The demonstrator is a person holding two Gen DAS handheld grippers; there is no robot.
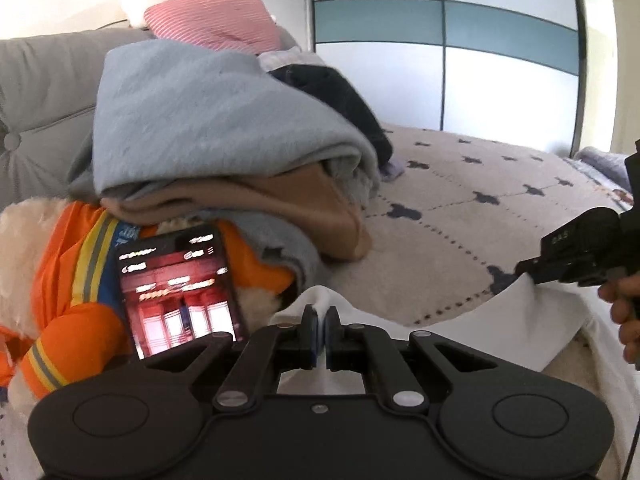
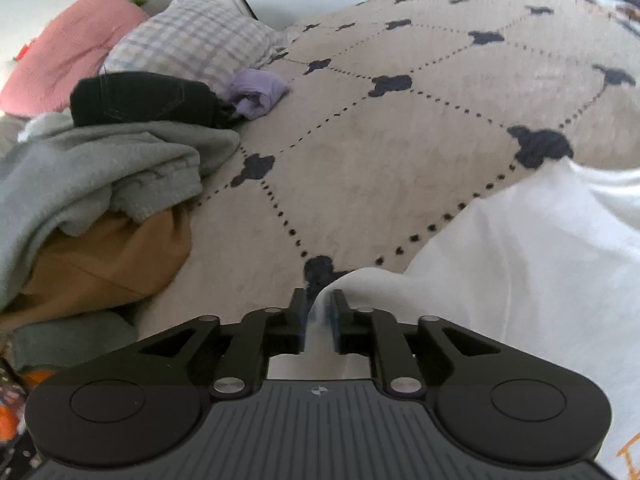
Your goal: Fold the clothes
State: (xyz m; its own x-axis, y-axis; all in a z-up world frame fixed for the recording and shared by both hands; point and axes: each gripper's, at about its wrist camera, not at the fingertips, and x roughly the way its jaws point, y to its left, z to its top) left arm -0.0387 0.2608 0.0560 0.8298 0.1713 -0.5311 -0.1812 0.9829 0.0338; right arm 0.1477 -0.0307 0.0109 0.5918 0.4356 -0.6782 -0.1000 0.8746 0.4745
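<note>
Left tool (image 1: 320,320) pinching white garment (image 2: 520,280), phone (image 1: 180,288) only left view

The left tongs (image 1: 320,322) and right tongs (image 2: 319,312) are matt black plastic with dull silver metal rivets; the right body carries a ribbed grey panel. The white garment (image 2: 520,272) between them is smooth, thin cloth. The bed cover (image 2: 380,160), centre frame, is pale, slightly napped quilted fabric with dark stitched dots. At left, the grey sweatshirt (image 1: 208,120) looks soft and fleecy, the tan garment (image 2: 104,264) beneath it smoother. The phone (image 1: 180,292) at lower left has a glossy glass screen beside slick orange fabric (image 1: 68,280).
</note>
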